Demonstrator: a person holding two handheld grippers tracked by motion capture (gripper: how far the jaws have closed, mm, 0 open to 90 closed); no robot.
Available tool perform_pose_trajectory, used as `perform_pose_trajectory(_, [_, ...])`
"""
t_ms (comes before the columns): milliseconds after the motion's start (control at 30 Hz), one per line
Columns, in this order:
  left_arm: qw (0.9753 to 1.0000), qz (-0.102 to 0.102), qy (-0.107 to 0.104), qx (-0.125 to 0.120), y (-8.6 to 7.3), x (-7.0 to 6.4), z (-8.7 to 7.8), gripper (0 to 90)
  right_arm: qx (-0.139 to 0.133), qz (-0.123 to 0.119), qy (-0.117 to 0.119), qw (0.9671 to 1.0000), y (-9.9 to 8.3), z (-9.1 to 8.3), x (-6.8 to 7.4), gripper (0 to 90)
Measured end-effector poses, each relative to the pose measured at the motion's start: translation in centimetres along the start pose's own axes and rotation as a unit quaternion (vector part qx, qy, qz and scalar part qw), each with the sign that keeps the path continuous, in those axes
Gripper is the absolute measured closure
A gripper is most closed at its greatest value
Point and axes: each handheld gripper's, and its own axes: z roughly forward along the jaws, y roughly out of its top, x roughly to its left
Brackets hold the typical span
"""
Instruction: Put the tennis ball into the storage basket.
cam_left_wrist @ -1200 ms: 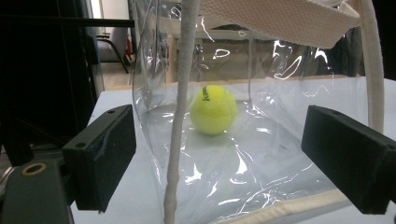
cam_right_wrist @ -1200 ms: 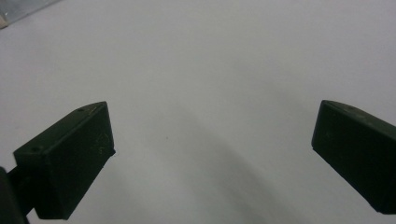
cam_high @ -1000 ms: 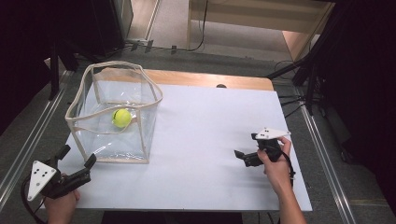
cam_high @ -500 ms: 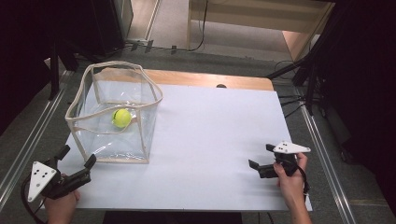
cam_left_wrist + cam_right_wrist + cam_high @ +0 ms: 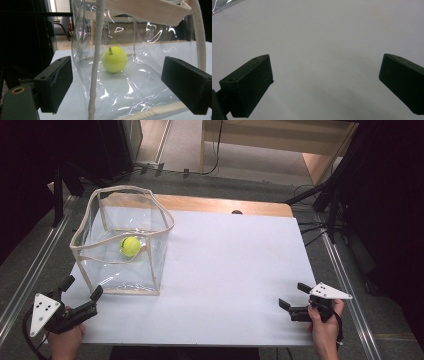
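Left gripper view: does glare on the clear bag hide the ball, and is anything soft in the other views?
Left gripper view: white glints streak the clear bag, yet the tennis ball reads sharp; high view: even light on the table, dark surroundings; right gripper view: the right tool looks soft at its jaw edges, with a faint shadow beneath.

Ball [image 5: 130, 246] in bag [image 5: 159, 262], table [image 5: 235, 270] left

You have a white counter [image 5: 235, 270] in front of you, with a strip of bare wood along its far edge. A clear bag [image 5: 122, 242] with cream trim stands on its far left part, near the corner.
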Motion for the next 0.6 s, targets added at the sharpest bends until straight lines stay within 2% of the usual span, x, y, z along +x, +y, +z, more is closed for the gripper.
perform_pose_trajectory(33, [1.0000,0.000,0.000,0.002,0.0,0.0,0.0,10.3,-0.003,0.007,-0.006,1.0000,-0.2,-0.3,0.0,0.0])
perform_pose_trajectory(167, [1.0000,0.001,0.000,0.001,0.0,0.0,0.0,10.3,-0.024,0.012,-0.014,0.9995,-0.9,-1.1,-0.2,0.0])
perform_pose_trajectory(200, [1.0000,0.000,-0.001,0.002,0.0,0.0,0.0,10.3,-0.035,0.021,-0.017,0.9990,-1.2,-1.5,-0.3,0.0])
perform_pose_trajectory(400, [1.0000,-0.003,-0.001,0.002,0.0,0.0,0.0,10.3,-0.049,0.036,-0.027,0.9978,-1.5,-2.4,-0.5,0.0])
perform_pose_trajectory(600, [1.0000,-0.006,-0.004,0.002,0.0,0.2,0.0,10.3,-0.061,0.035,-0.032,0.9970,-1.5,-2.4,-0.5,0.0])
